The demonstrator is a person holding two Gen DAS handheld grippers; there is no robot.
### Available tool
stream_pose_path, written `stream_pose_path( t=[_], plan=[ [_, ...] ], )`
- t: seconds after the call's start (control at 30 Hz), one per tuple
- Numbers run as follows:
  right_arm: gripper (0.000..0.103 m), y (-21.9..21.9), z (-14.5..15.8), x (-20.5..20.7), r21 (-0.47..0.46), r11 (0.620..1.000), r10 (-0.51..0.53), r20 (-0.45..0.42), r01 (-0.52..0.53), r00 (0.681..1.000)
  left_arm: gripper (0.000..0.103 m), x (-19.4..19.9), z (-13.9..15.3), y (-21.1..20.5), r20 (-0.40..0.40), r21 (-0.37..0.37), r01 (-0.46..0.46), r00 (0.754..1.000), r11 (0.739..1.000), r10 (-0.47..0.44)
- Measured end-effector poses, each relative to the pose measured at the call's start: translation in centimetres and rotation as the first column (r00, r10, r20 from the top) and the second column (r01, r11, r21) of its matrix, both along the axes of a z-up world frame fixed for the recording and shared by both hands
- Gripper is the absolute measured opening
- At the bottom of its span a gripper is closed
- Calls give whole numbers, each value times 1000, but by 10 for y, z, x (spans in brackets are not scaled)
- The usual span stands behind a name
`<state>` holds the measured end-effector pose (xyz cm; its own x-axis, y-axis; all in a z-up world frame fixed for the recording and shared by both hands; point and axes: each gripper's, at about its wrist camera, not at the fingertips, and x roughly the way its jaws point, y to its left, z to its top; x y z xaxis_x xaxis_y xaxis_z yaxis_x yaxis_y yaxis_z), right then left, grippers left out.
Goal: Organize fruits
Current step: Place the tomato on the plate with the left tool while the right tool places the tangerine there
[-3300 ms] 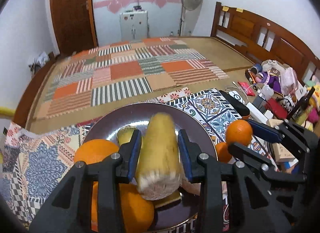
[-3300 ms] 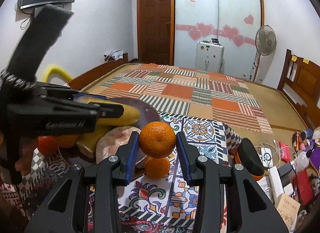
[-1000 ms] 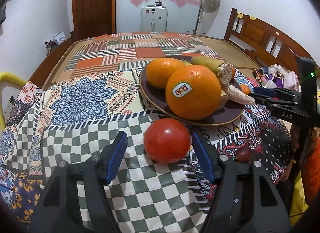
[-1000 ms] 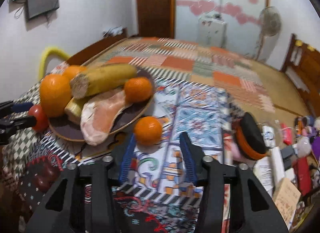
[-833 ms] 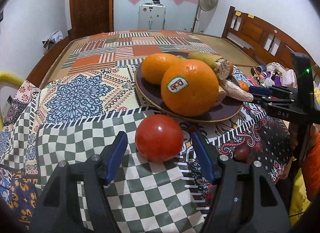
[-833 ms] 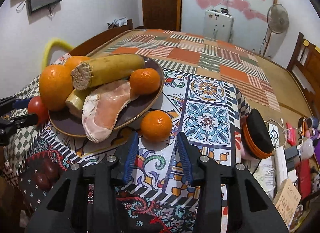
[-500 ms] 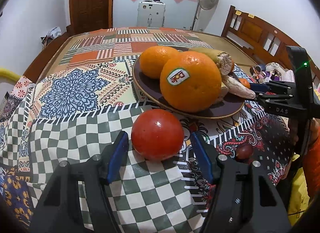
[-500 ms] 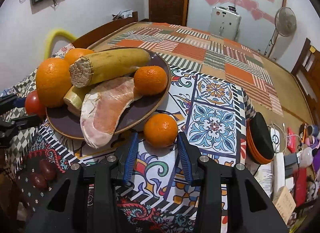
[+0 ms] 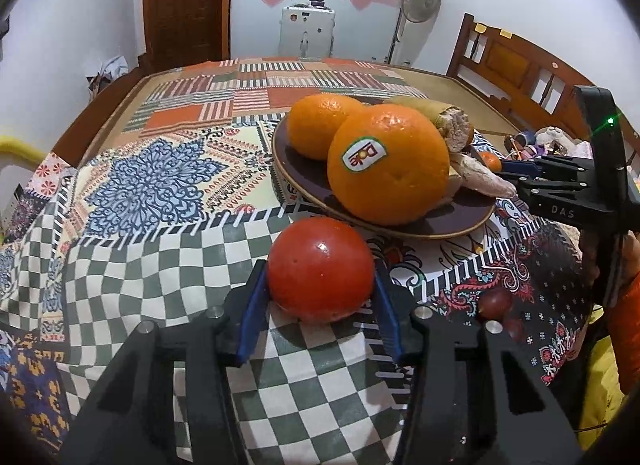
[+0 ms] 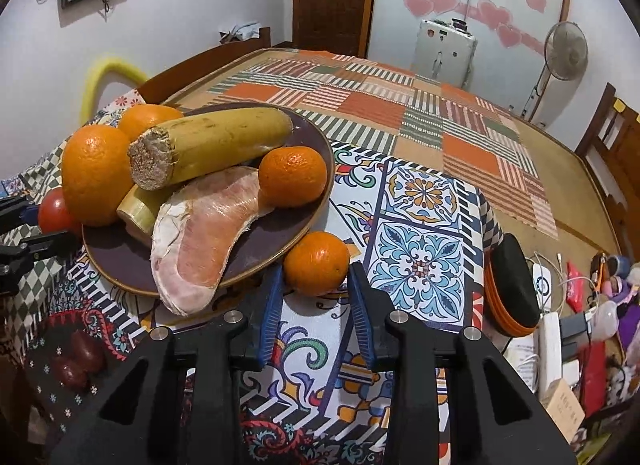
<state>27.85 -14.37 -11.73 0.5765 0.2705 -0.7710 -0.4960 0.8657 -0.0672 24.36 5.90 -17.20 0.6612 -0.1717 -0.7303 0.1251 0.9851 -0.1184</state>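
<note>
A red tomato (image 9: 320, 269) rests on the checked cloth, and my left gripper (image 9: 318, 285) is shut on it, both pads against its sides. Behind it a dark plate (image 9: 460, 221) holds two big oranges (image 9: 388, 165), a banana piece (image 10: 216, 145), a pomelo slice (image 10: 200, 241) and a small mandarin (image 10: 293, 176). In the right wrist view a second mandarin (image 10: 317, 263) lies on the cloth beside the plate (image 10: 120, 257). My right gripper (image 10: 314, 293) is open with its fingers on either side of that mandarin, not touching it.
Dark grapes (image 10: 76, 357) lie on the cloth at the table's near edge, also in the left wrist view (image 9: 494, 301). A black-and-orange case (image 10: 514, 285) and clutter (image 10: 580, 305) sit to the right. Patchwork cloth (image 9: 160, 185) covers the table.
My left gripper has moved forward around the tomato and closed on it. My right gripper has come closer to the loose mandarin, which now sits between its open fingers.
</note>
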Motion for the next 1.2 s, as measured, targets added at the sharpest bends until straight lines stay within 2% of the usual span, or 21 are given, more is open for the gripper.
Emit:
stream_pose_path(
  t=[0.3, 0.5, 0.7, 0.87, 1.07, 1.2],
  plan=[
    [30, 0, 16, -21, 4, 1000, 18, 96, -19, 995, 49, -7, 33, 5, 79, -7, -11, 997, 1000, 12],
    [30, 4, 36, -27, 81, 995, 48, 140, -60, 989, 49, -2, 64, -8, 149, -14, 4, 989, 1000, -2],
    [30, 14, 42, -28, 127, 988, 69, 166, -91, 984, 49, 16, 81, -20, 184, -19, 26, 983, 999, -22],
    [30, 20, 41, -24, 139, 986, 71, 177, -97, 982, 49, 34, 86, -31, 196, -19, 36, 980, 999, -32],
    [30, 22, 35, -11, 144, 986, 64, 158, -88, 985, 49, 59, 81, -39, 162, -27, 42, 986, 999, -37],
    [30, 23, 27, -5, 145, 986, 64, 132, -83, 989, 49, 69, 75, -47, 168, 11, 32, 985, 999, -33]
  ],
)
